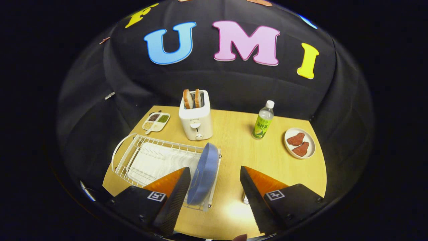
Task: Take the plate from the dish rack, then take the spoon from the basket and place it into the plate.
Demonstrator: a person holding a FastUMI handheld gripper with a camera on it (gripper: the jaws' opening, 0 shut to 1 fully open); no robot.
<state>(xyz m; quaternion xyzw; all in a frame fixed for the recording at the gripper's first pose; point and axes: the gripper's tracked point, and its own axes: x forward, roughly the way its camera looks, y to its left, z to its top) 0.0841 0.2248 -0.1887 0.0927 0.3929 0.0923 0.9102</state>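
A blue plate (pixel 204 172) stands on edge, leaning slightly, in the right end of a white wire dish rack (pixel 147 160). It is round and smooth, with a plain matte blue surface and a raised rim, and its lower edge sits close to the rack's front right corner. The rest of the rack, lined with a white tray, is open to the plate's left. The gripper (pixel 214 182) hangs above the near side of the table with its fingers spread wide and nothing between them; the left finger overlaps the rack just beside the plate, and the right finger is over bare wood. The wooden table (pixel 234 140) has open room between the rack and its right edge. Beyond the rack stands a white toaster (pixel 196 117) with two bread slices up, and a divided seasoning tray (pixel 156 121) to its left. A green-labelled bottle (pixel 263 120) and a small plate of meat pieces (pixel 300 143) sit to the right, near the table's far edge.
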